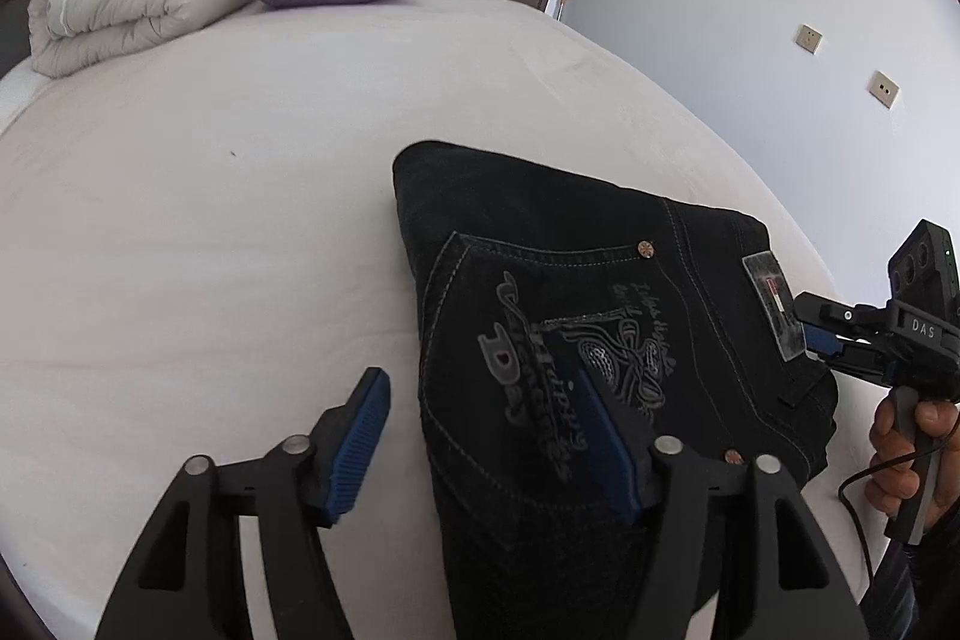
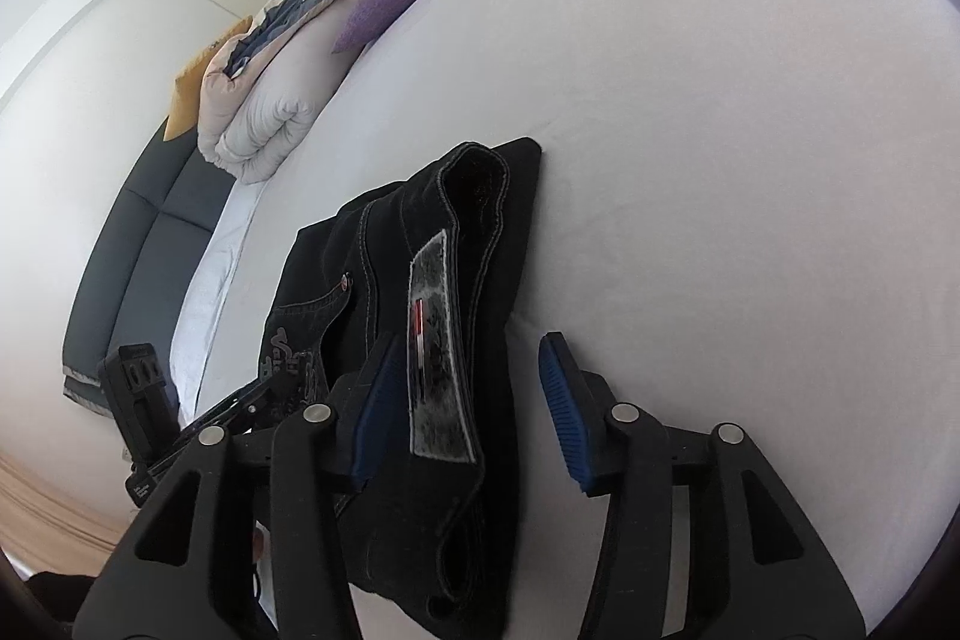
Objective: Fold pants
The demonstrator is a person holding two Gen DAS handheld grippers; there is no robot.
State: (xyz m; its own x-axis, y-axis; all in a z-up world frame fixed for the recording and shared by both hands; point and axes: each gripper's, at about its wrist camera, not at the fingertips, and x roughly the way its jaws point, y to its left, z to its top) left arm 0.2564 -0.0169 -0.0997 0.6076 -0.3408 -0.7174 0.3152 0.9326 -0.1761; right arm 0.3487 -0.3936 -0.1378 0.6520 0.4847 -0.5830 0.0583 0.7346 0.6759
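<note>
Blue pads of the left gripper (image 1: 486, 436) stand apart, astride the near edge of the black pants (image 1: 576, 316), gripping nothing. The pants lie folded into a compact stack on the bed (image 1: 210, 232), pocket side up, so the fold looks finished and let go. Their long axis runs away from the left gripper, waistband toward the right gripper (image 2: 474, 400), which straddles it unclenched.

My two wrist cameras look steeply down, close over the folded black jeans (image 1: 540, 292) near the bed's (image 1: 210, 220) edge, from adjacent sides.
</note>
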